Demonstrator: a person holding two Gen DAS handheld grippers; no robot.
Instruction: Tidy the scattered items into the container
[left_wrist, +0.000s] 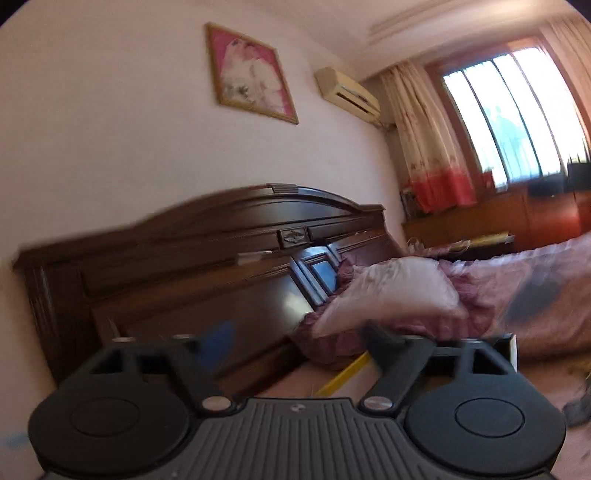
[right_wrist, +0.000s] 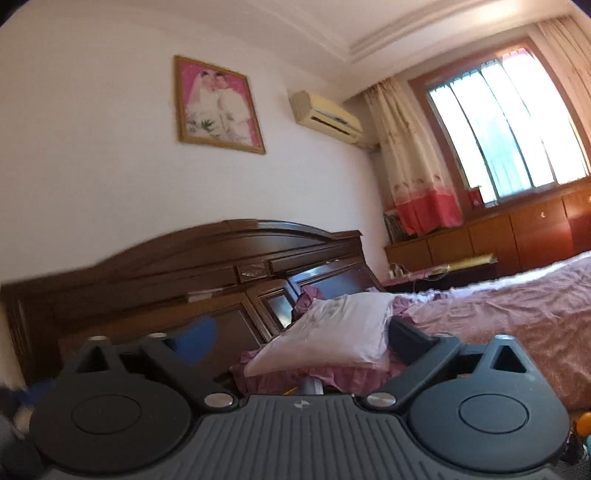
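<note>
Bed (right_wrist: 517, 314) with mauve cover; 1 white pillow (right_wrist: 332, 332) lies by headboard (right_wrist: 184, 266).

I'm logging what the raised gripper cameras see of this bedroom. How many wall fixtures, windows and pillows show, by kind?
Framed picture: 1
Air conditioner: 1
Window: 1
White pillow: 1
Total: 4
The container and the scattered items cannot be made out in either view.

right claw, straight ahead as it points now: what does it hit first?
Probably the white pillow at the head of the bed: it sits dead ahead of the open, empty right claw, with the dark wooden headboard behind. Depth is unclear, and the frame is blurred.
</note>
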